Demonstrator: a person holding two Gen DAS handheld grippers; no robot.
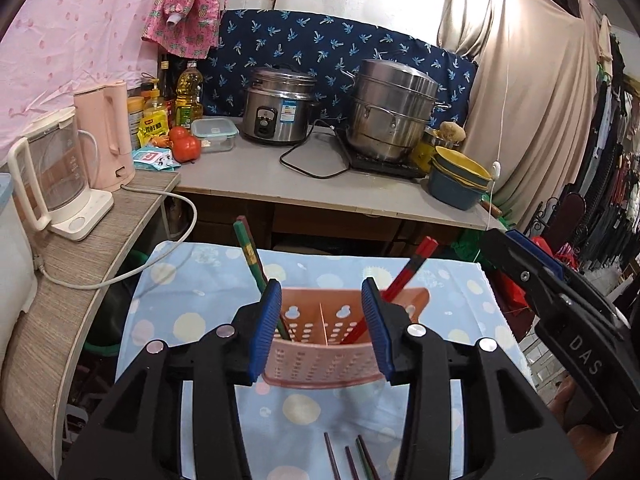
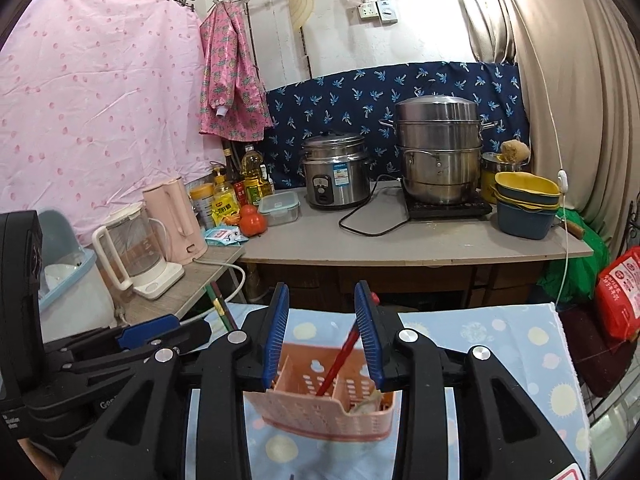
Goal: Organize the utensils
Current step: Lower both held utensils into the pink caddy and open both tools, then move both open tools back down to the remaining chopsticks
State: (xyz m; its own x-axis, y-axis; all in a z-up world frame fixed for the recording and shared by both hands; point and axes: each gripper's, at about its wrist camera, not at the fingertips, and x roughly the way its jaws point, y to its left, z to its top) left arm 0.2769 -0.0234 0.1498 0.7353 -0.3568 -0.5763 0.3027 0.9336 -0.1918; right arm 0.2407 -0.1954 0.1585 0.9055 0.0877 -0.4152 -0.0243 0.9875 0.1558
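Note:
A pink perforated utensil holder stands on the blue dotted cloth. A green chopstick leans in its left compartment and a red one in its right. My left gripper is open and empty, with its blue pads on either side of the holder. Several loose chopsticks lie on the cloth near me. In the right wrist view my right gripper is open above the holder, and the red chopstick stands between its fingers.
Behind the cloth is a grey counter with a rice cooker, a steel steamer pot, stacked bowls, tomatoes and bottles. Two kettles stand on a side shelf at the left.

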